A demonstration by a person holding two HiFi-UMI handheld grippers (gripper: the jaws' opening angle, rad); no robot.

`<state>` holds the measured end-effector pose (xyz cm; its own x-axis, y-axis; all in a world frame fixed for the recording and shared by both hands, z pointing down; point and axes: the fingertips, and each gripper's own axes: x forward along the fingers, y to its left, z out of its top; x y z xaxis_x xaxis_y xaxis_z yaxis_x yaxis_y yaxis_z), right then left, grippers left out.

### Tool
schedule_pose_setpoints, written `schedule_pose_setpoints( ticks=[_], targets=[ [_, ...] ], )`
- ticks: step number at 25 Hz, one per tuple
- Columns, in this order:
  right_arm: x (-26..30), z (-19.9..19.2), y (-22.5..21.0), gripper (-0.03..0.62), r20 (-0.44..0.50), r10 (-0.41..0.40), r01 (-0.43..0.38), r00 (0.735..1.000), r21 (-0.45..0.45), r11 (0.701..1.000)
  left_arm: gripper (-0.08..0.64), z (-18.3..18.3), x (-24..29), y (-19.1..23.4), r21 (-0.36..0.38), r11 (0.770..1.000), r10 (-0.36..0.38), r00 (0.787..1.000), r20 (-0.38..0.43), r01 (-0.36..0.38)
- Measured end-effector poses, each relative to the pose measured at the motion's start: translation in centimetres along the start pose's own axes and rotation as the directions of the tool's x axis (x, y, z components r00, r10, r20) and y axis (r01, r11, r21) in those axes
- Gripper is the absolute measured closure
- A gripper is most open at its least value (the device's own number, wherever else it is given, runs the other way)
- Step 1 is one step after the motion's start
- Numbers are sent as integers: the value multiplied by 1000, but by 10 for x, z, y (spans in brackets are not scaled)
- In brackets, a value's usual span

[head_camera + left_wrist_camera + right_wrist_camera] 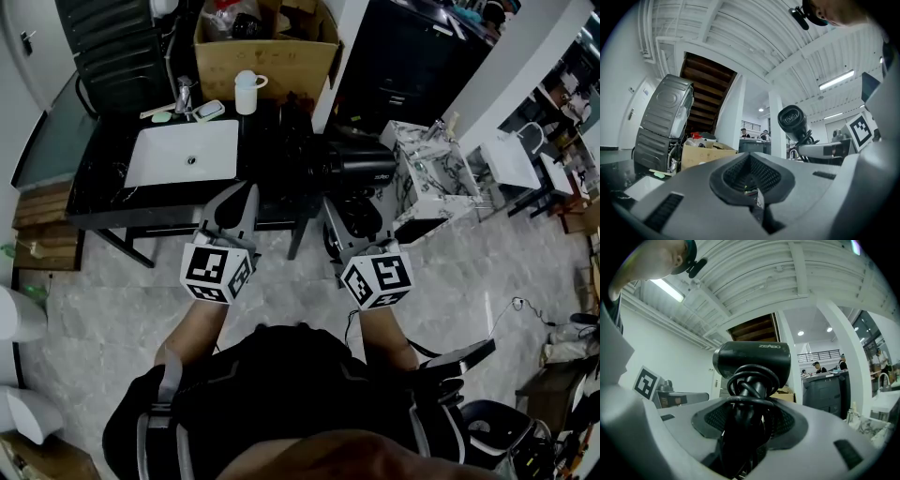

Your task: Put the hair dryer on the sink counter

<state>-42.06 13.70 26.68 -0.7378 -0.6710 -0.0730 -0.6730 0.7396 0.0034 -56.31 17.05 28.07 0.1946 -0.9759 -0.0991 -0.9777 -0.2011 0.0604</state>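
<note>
The black hair dryer [361,167] has its cord wound round the handle. My right gripper [345,217] is shut on that handle, and the dryer's barrel [752,359] stands above the jaws with the cord coils [746,394] between the pads. The dryer hangs in the air just off the right end of the black sink counter [103,192], which holds a white basin [183,155]. My left gripper [234,204] is shut with nothing in it, over the counter's front edge. In the left gripper view the dryer [792,121] shows to the right.
A faucet [185,94], a soap dish [208,110] and a white cup [247,92] stand at the counter's back. Behind them is a cardboard box [267,47]. A marble-patterned stand [427,173] is to the right, a toilet [14,314] at far left.
</note>
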Motion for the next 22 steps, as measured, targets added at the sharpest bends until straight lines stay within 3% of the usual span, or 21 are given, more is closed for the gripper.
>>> schedule_pose_setpoints(
  ticks=[11, 22],
  targets=[
    [-39, 7, -26, 354, 28, -126, 127, 992, -34, 991, 558, -6, 20, -46, -33, 985, -169, 985, 16, 170],
    [-107, 24, -112, 354, 78, -182, 183, 980, -10, 983, 558, -2, 67, -141, 1, 977, -214, 977, 24, 214]
  ],
)
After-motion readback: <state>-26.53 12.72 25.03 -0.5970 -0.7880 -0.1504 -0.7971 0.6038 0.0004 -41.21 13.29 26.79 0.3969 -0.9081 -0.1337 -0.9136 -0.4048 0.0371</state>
